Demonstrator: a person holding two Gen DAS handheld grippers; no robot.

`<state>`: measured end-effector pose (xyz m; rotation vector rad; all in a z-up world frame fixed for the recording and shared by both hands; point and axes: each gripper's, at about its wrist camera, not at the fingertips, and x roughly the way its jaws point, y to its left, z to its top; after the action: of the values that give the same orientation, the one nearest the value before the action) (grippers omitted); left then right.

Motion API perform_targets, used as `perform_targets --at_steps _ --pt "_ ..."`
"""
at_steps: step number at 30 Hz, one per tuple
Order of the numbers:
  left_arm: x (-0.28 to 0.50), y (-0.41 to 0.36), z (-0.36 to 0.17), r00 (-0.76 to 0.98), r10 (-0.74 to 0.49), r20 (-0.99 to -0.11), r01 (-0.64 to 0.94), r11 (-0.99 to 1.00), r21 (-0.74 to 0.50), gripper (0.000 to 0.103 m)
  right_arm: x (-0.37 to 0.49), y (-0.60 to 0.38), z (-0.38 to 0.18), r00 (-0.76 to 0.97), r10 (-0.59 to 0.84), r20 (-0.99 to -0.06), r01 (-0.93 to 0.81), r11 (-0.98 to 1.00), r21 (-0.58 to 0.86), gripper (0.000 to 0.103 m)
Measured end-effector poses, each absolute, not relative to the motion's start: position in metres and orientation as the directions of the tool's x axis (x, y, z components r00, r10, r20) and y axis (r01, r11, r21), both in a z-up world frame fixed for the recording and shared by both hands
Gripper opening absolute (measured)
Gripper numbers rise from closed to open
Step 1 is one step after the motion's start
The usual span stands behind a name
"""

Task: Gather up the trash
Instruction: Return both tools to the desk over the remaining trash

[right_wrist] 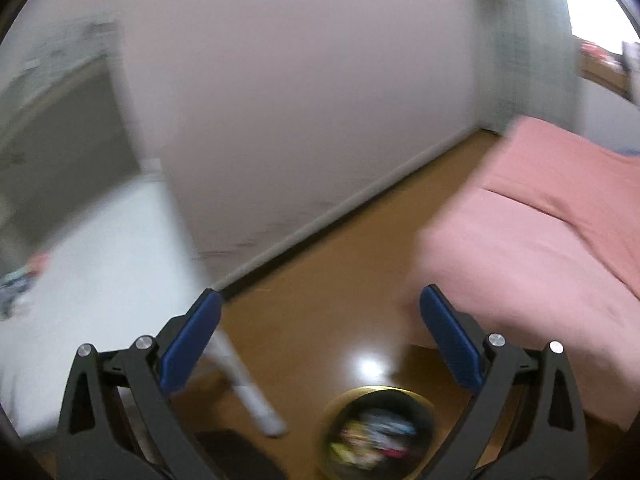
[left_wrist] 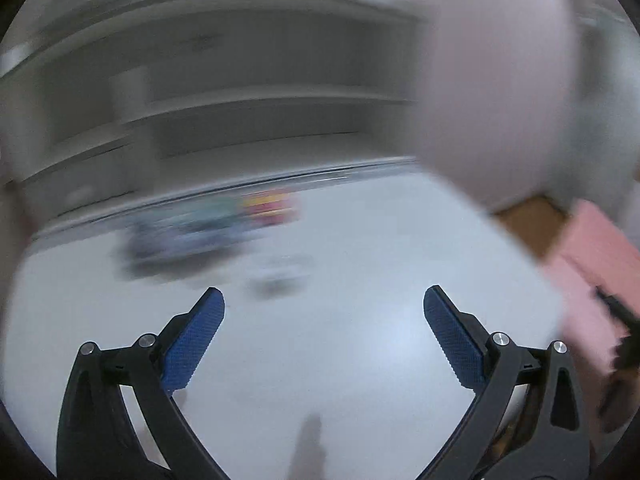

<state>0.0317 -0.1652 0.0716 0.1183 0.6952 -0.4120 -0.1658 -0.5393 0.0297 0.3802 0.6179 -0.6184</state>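
Motion blur smears both views. My left gripper (left_wrist: 324, 300) is open over a white tabletop (left_wrist: 360, 340), with nothing between its blue pads (left_wrist: 192, 344). A blurred heap of coloured wrappers (left_wrist: 208, 224) lies at the table's far side, and a small pale scrap (left_wrist: 280, 272) sits closer in. My right gripper (right_wrist: 320, 304) hangs open and empty above the brown floor (right_wrist: 340, 280). Below it stands a round bin (right_wrist: 378, 432) with a yellowish rim, holding colourful wrappers (right_wrist: 372, 436). The same heap of wrappers (right_wrist: 24, 276) shows at the table's left edge.
Grey shelving (left_wrist: 240, 100) runs behind the table. A white wall (right_wrist: 300, 100) meets the floor at a skirting board. A pink bed cover (right_wrist: 540, 232) fills the right side. The white table leg (right_wrist: 248, 384) stands left of the bin.
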Motion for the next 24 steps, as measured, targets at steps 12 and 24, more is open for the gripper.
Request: perform_targets --at_steps 12,24 --pt "0.113 -0.046 0.028 0.660 -0.132 -0.739 0.163 0.986 -0.030 0.097 0.032 -0.330 0.052 0.727 0.015 -0.687 0.031 0.998 0.055 0.096" --pt "0.200 -0.078 0.003 0.600 -0.156 -0.785 0.262 0.965 0.009 0.097 0.130 -0.243 0.012 0.588 0.149 -0.795 -0.151 0.986 0.073 0.079"
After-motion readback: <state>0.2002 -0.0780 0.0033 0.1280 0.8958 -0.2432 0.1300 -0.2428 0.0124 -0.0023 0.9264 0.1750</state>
